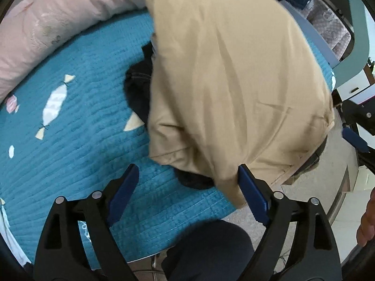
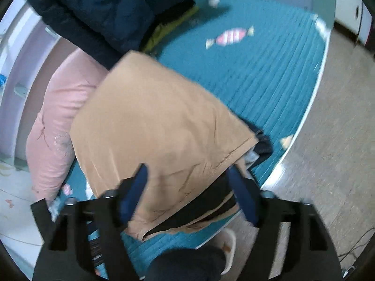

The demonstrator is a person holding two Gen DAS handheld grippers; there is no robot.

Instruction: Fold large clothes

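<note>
On my left wrist view I see the pink pillow along the far left edge of the teal candy-print bedspread. The tan garment lies folded near the bed's front right corner, covering a dark garment that pokes out on its left. My left gripper has its jaws spread wide, holding nothing, the right finger touching the tan hem. On the right wrist view, my right gripper is also spread wide, straddling the tan garment's near edge without clamping it. A navy jacket sits at the bed's far side.
</note>
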